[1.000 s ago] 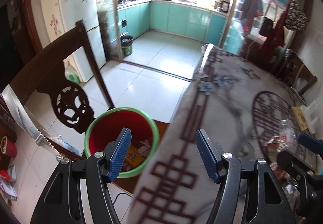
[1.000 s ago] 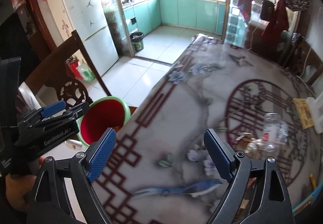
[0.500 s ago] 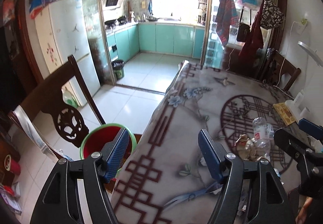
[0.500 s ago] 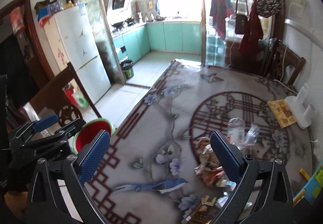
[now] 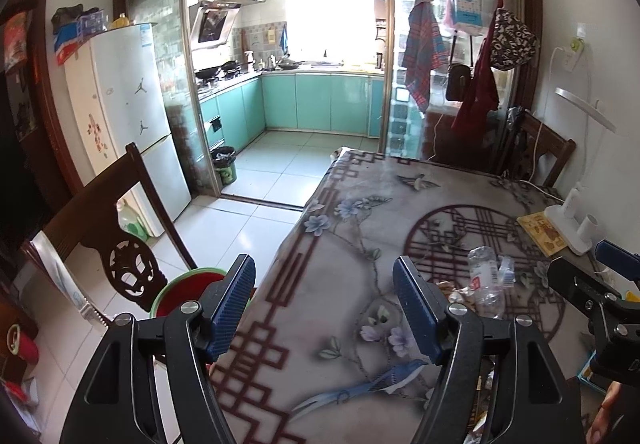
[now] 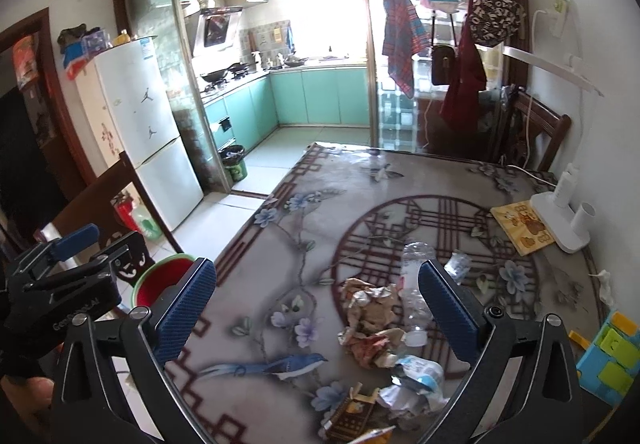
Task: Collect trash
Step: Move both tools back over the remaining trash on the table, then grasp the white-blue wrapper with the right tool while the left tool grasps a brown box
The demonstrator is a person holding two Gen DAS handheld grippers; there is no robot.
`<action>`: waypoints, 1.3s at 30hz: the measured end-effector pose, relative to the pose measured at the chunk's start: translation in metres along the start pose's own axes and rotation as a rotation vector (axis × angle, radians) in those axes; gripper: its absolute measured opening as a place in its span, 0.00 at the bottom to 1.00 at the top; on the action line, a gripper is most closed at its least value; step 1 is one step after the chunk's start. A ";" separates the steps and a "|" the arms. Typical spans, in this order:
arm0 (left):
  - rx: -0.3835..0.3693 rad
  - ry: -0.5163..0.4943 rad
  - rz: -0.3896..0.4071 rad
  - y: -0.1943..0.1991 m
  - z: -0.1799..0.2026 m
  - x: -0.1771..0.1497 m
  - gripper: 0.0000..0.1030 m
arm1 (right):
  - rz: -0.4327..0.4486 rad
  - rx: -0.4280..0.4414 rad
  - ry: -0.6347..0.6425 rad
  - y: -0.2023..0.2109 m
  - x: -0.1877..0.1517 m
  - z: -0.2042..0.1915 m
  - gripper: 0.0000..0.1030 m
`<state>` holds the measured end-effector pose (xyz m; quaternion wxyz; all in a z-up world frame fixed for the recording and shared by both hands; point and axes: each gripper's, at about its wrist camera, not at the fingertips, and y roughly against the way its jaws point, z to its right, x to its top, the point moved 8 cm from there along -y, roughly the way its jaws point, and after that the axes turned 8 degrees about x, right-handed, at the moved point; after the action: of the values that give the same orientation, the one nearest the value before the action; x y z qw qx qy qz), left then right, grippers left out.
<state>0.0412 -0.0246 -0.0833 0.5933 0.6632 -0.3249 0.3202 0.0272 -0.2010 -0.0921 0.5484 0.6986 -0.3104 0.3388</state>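
Note:
A pile of trash lies on the patterned tablecloth (image 6: 320, 244): crumpled brown paper (image 6: 370, 308), a crushed clear plastic bottle (image 6: 414, 276), a white wrapper (image 6: 416, 370) and a small carton (image 6: 352, 410). The bottle also shows in the left wrist view (image 5: 486, 276). A red bin with a green rim (image 6: 162, 278) stands on the floor left of the table, also in the left wrist view (image 5: 184, 292). My right gripper (image 6: 316, 308) is open and empty above the table, near the pile. My left gripper (image 5: 324, 304) is open and empty over the table's left edge.
A dark carved wooden chair (image 5: 116, 244) stands beside the bin. A yellow book (image 6: 520, 224) and a white lamp base (image 6: 560, 219) sit at the table's right. A blue and green toy block (image 6: 608, 360) is at the near right. A white fridge (image 5: 124, 123) stands left.
Both grippers have risen and pulled back from the bin toward the table. The trash pile has come into fuller view. Both stay open and empty.

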 end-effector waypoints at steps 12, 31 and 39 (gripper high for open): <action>-0.041 -0.022 -0.026 0.002 0.027 -0.013 0.69 | -0.036 -0.044 -0.011 0.009 -0.016 0.020 0.99; -0.175 -0.109 -0.215 -0.048 0.079 -0.079 0.69 | -0.310 -0.155 -0.120 -0.010 -0.098 0.111 0.99; -0.246 -0.176 -0.307 -0.066 0.113 -0.118 0.69 | -0.474 -0.157 -0.243 -0.052 -0.170 0.141 0.99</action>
<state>0.0306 -0.1251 -0.2277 0.6812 0.6528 -0.3071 0.1248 -0.0104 -0.3174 -0.2833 0.6236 0.7426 -0.2272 0.0898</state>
